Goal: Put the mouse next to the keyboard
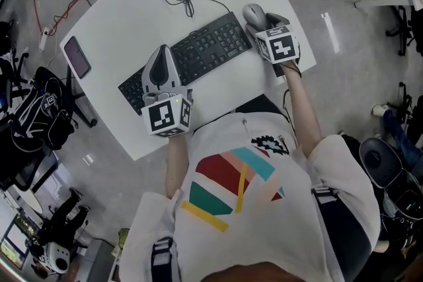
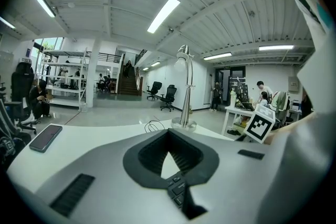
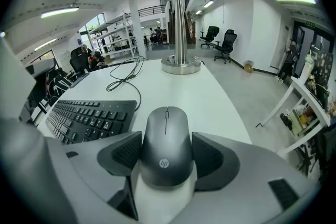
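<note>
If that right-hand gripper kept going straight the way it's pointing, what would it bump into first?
The right gripper already holds the mouse in its jaws. Past it comes bare table, then most likely the lamp base, nearly dead ahead; depth is unclear.

The mouse (image 3: 165,152) is showing a small pale "hp" logo on the rear of its dark shell, turned toward the right gripper view's camera, and that is standing out as the only brand coming through clearly. Just left of the mouse, the keyboard (image 3: 86,118) is displaying rows of white key legends, but they are coming through too small and blurred to read. Nothing else around the mouse is offering readable print.
</note>
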`<state>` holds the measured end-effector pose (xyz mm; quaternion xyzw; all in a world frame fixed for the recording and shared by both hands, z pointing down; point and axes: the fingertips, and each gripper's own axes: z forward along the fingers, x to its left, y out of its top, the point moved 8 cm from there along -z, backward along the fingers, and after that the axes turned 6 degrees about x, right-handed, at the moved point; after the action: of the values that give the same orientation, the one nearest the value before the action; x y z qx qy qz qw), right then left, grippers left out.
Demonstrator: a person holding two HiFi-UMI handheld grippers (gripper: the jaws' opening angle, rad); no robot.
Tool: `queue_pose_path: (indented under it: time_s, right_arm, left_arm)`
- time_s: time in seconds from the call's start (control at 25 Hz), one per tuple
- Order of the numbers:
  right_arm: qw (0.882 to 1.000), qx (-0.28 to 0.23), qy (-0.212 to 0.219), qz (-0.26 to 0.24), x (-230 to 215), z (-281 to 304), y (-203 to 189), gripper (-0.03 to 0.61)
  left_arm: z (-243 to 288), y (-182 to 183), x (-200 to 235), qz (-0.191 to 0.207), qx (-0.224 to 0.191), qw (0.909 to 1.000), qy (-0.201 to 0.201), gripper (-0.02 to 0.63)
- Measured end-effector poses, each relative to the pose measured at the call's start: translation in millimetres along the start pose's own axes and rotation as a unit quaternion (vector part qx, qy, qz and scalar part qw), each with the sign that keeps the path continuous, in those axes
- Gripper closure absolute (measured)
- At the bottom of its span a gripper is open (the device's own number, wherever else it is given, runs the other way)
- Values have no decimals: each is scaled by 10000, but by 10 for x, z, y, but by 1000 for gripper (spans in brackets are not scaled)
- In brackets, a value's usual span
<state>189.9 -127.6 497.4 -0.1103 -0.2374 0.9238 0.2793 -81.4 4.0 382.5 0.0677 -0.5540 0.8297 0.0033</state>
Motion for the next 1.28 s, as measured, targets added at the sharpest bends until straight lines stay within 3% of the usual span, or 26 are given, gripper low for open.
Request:
queue_pose_path:
  time_s: [0.4, 0.56, 0.72, 0.88, 1.04, 1.28]
  right_arm:
    - [9994, -74, -227, -234, 20, -51, 61, 278]
    - [9976, -641, -197, -154, 53, -346, 271, 279]
    - [9906, -1363, 132, -37, 119, -762, 583, 279]
    - [9736, -2150, 747, -177, 337, -1181, 891, 279]
    - [9461, -3047, 1052, -296, 666, -1518, 1162, 279]
    - [9166, -3554, 1707, -657, 1182, -1763, 1432, 284]
  left_arm:
    - [-40, 40, -1, -6, -55, 10000, 13, 571]
    - [-70, 83, 12, -18, -147, 9999, 44, 571]
    - [-109, 168, 26, -49, -311, 9994, 112, 571]
    - [-181, 281, 35, -33, -479, 9986, 211, 571]
    - [-298, 358, 114, -84, -626, 9974, 352, 571]
    - [-519, 446, 231, -183, -838, 9936, 740, 571]
